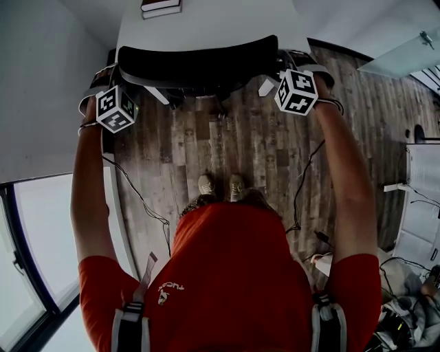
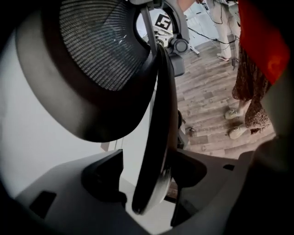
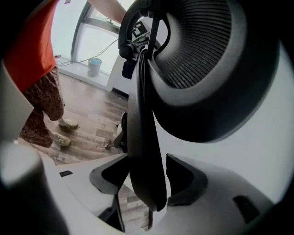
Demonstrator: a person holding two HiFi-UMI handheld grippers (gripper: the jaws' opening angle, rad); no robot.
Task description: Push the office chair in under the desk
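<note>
The black office chair's backrest (image 1: 199, 62) stands against the front edge of the white desk (image 1: 206, 24), its seat hidden beneath. My left gripper (image 1: 106, 77) is at the backrest's left end and my right gripper (image 1: 297, 69) at its right end. In the left gripper view the backrest's thin edge (image 2: 161, 114) runs between the jaws of the left gripper (image 2: 149, 176), with a gap on the left side. The right gripper view shows the same edge (image 3: 144, 128) inside the right gripper (image 3: 147, 176), with a gap on the right. Both are open. The mesh headrest (image 2: 101, 50) looms above.
Books (image 1: 161, 7) lie at the desk's far edge. The person's shoes (image 1: 220, 185) stand on the wood floor (image 1: 254, 144) behind the chair. Cables (image 1: 302, 179) trail across the floor on both sides. A window (image 1: 41, 240) runs along the left and white furniture (image 1: 419, 206) stands at the right.
</note>
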